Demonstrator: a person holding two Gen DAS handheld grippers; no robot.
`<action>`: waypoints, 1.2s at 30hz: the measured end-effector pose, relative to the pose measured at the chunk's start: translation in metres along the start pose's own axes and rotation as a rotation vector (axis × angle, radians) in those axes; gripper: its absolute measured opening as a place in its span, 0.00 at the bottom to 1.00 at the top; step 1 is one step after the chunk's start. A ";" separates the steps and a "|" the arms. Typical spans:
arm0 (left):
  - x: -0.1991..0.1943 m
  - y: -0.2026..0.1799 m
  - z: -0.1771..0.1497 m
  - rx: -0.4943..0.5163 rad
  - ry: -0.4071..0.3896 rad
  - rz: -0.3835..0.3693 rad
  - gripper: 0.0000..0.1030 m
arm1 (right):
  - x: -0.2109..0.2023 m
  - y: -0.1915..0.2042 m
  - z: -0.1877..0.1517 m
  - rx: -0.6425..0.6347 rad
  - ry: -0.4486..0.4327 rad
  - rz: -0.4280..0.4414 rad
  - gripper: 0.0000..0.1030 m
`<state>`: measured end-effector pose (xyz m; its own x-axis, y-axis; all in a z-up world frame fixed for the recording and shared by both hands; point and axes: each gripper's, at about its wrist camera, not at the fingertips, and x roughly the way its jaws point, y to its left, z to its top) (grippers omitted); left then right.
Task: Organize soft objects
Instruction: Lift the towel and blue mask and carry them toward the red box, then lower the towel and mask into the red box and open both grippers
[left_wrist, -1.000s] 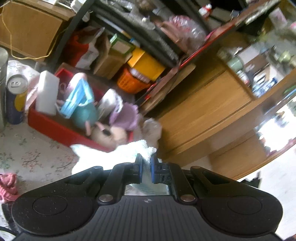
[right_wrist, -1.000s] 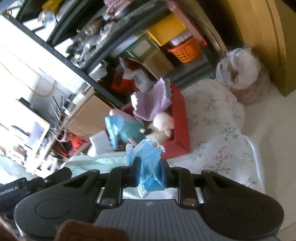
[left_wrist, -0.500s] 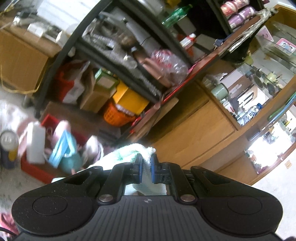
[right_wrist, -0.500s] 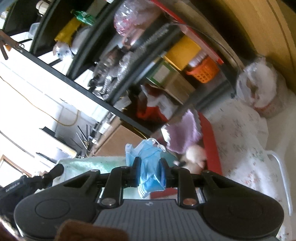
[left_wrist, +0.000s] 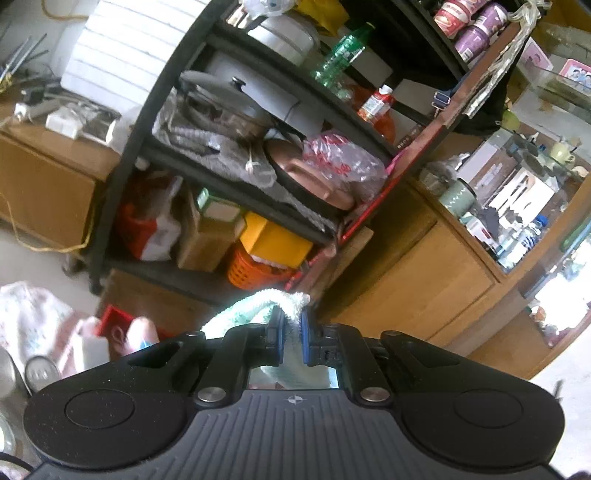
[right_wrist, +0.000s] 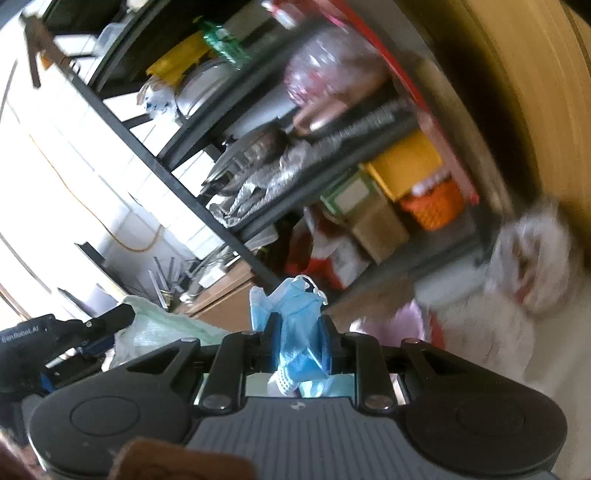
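Observation:
My left gripper (left_wrist: 291, 334) is shut on a pale green and white towel (left_wrist: 255, 306) and holds it up in the air. The towel (right_wrist: 155, 328) and the left gripper's body (right_wrist: 55, 336) also show at the left of the right wrist view. My right gripper (right_wrist: 298, 338) is shut on a crumpled blue face mask (right_wrist: 295, 317), also held high. The red tray (left_wrist: 112, 319) with soft things in it sits low at the left in the left wrist view, mostly hidden by the gripper. A purple cloth (right_wrist: 402, 321) shows blurred low in the right wrist view.
A black metal shelf rack (left_wrist: 155, 122) full of pots, bags and boxes stands ahead. A wooden cabinet (left_wrist: 417, 280) is to its right. A drink can (left_wrist: 40, 373) stands on the flowered tablecloth (left_wrist: 29, 314). A white plastic bag (right_wrist: 532, 254) lies at the right, blurred.
Both grippers have risen and tilted upward, each still holding its item. The red tray and table have dropped toward the bottom of both views.

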<state>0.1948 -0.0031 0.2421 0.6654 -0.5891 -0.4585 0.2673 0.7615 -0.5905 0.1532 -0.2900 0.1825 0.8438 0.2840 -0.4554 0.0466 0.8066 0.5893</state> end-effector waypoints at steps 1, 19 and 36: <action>0.001 -0.001 0.003 0.002 0.000 0.005 0.05 | -0.001 0.006 0.005 -0.022 -0.002 -0.010 0.00; 0.081 0.043 -0.002 0.023 0.113 0.189 0.11 | 0.102 0.017 -0.025 -0.189 0.215 -0.190 0.00; 0.095 0.070 -0.036 -0.011 0.190 0.212 0.31 | 0.126 -0.041 -0.074 -0.113 0.325 -0.266 0.25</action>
<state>0.2511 -0.0159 0.1333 0.5625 -0.4577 -0.6885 0.1275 0.8709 -0.4747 0.2183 -0.2485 0.0518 0.5971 0.1924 -0.7788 0.1657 0.9203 0.3544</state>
